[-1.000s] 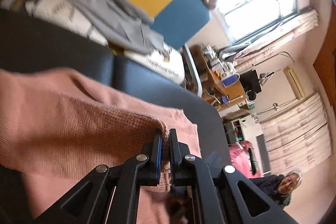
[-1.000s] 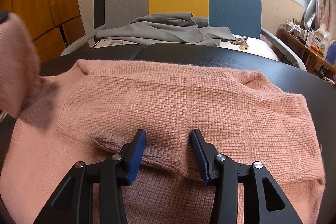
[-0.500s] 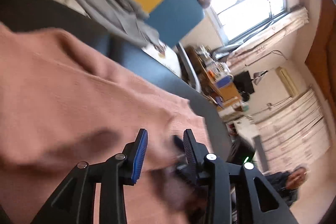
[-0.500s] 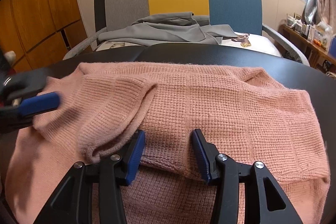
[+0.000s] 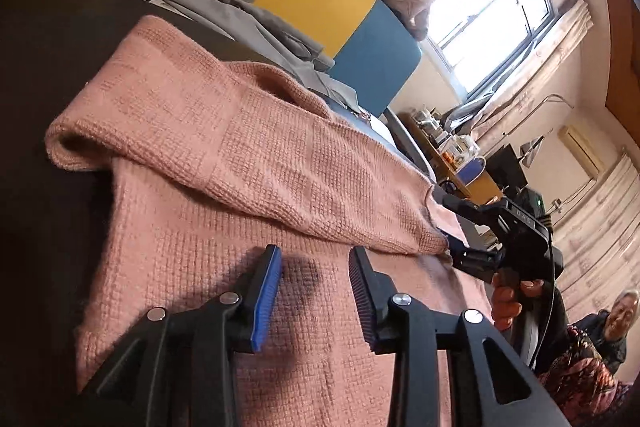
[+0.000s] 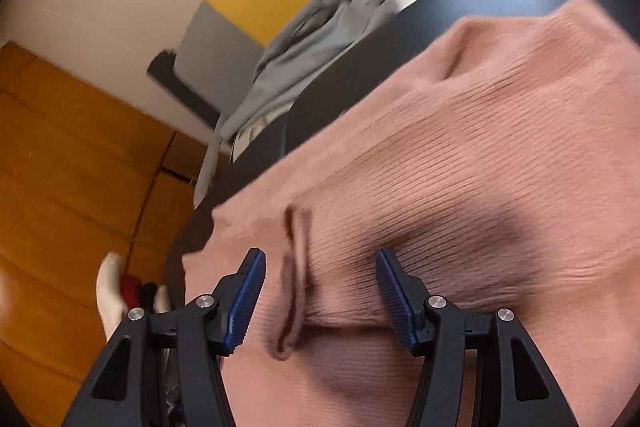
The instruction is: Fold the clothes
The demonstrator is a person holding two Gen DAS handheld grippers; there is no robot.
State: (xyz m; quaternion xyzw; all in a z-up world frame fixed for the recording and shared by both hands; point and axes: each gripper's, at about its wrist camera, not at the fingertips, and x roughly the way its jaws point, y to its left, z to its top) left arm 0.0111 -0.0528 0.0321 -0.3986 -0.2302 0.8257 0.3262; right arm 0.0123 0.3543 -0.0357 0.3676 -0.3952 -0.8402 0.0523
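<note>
Left gripper (image 5: 314, 291) hovers half-open, empty, over the pink knit sweater (image 5: 248, 163); right gripper (image 6: 320, 301), at its three o'clock, is opening astride a fold ridge, likely to reposition.

The left gripper (image 5: 314, 277) points downward, fingers apart and empty; the right gripper (image 6: 320, 291) is tilted sideways, its jaws opening with nothing pinched, a hand (image 5: 514, 301) gripping its handle
</note>
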